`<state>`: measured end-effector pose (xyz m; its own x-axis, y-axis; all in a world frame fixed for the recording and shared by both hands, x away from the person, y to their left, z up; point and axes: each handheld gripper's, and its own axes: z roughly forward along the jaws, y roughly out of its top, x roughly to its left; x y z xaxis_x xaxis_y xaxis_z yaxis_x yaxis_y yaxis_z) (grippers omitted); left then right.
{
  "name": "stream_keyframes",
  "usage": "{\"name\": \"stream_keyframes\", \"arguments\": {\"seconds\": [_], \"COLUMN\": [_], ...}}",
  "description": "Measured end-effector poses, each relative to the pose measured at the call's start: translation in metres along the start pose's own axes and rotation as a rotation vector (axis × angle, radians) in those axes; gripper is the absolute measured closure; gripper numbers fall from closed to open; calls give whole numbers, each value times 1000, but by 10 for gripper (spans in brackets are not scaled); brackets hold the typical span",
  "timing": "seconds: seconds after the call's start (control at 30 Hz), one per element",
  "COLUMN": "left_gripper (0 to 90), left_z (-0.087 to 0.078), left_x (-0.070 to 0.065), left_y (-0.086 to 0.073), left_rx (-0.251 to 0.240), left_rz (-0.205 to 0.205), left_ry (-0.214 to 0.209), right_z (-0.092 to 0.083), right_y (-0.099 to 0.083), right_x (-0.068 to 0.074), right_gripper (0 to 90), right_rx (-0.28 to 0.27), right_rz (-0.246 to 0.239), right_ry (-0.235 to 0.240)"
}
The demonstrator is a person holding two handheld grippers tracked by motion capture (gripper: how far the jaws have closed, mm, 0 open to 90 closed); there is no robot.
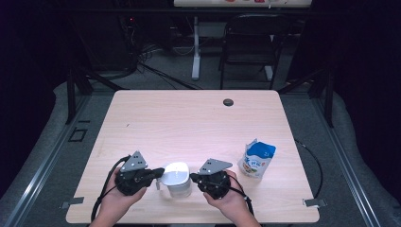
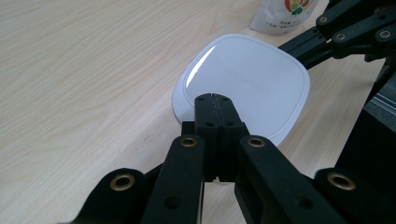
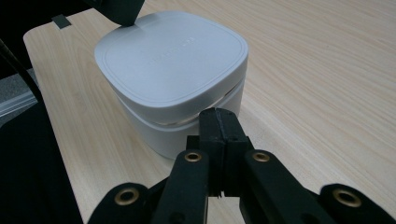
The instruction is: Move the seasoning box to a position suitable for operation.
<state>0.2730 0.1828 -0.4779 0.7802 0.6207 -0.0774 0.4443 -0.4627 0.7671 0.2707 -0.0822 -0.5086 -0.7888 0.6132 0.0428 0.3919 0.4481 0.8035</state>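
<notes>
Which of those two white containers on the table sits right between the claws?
The white lidded box, squat with rounded corners and its lid on. The other, a blue-and-white pouch with a torn-open top, stands apart on the right.

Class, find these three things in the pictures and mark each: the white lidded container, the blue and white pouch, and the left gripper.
white lidded container [image 3: 170, 60]: right gripper view, middle of its lid.
blue and white pouch [image 1: 257, 160]: high view, front face.
left gripper [image 2: 215, 100]: left gripper view, tips of its shut jaws.
</notes>
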Motion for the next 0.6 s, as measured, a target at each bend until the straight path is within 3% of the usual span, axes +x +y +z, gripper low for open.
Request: {"name": "stream_keyframes", "arguments": {"seconds": [0.6], "left_gripper": [900], "left_z": [0], "left_x": [1], "left_y": [-1], "left_rx": [-2], "left_rz": [-2], "left_ry": [4], "right_z": [-3], "right_y": [4], "right_x": [2], "right_gripper": [900], "right_rx": [-15], "right_rz": [0], "right_ry": [-5]}}
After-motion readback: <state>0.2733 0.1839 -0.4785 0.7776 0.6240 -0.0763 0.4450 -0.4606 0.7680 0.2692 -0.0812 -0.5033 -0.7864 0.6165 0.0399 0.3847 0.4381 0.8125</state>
